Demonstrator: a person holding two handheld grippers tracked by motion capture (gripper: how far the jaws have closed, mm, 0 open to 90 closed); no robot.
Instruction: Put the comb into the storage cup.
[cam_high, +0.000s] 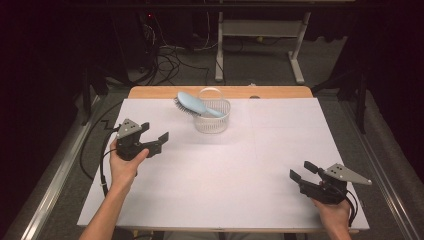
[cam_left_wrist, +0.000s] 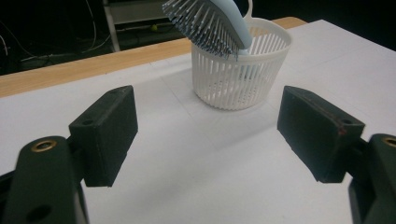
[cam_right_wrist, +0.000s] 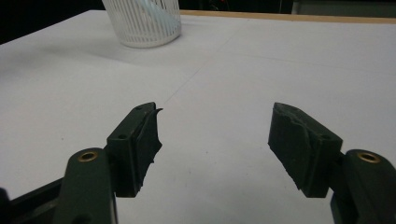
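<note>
White paper covers the surface (cam_high: 225, 170) from edge to edge, with a strip of brown wood showing along the far side. Near the top middle of the high view stands a little white basket (cam_high: 212, 117) with thin slats all around. A light blue hairbrush (cam_high: 197, 105) sits in it at a slant, its handle end down inside the basket and its bristly head sticking out over the rim toward the upper left. In the left gripper view the basket (cam_left_wrist: 240, 70) is in the upper middle of the frame, and the hairbrush (cam_left_wrist: 210, 21) leans out of it with its bristles facing down. The left tool (cam_high: 154, 141) is at the left middle of the high view, held in a hand (cam_high: 122, 162). Its jaws stand wide apart with nothing between them, and they point toward the basket, which is near but not touching. The right tool (cam_high: 303, 170) is at the lower right of the high view, well apart from the basket. Its jaws stand wide apart too, with just white paper between them. In the right gripper view the basket (cam_right_wrist: 142, 21) is at the top left of the frame. Dark floor with cables lies past the far side of the surface.
</note>
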